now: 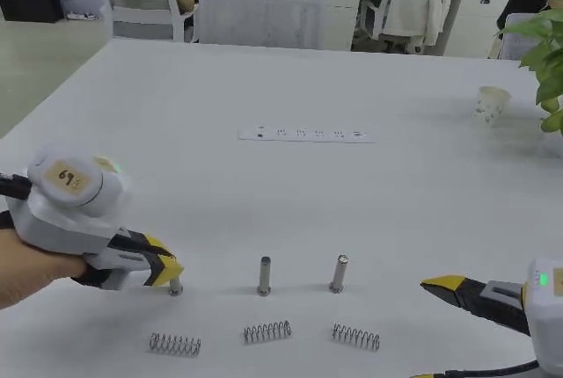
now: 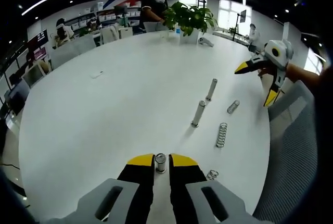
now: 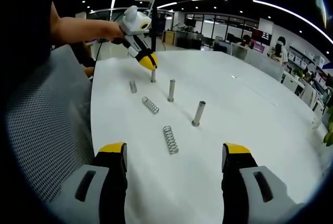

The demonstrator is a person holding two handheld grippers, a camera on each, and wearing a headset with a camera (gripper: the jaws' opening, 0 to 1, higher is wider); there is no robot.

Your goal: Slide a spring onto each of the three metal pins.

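Three short metal pins stand in a row near the table's front: left pin, middle pin, right pin. In front of each lies a loose spring. My left gripper is shut on the left pin, whose top shows between the yellow tips. My right gripper hovers open to the right of the row, nothing between its jaws, with the nearest spring and pin ahead of it.
A white power strip lies mid-table. A paper cup and a leafy plant stand at the far right. Chairs and desks line the far edge. A mesh chair sits beside the table's near edge.
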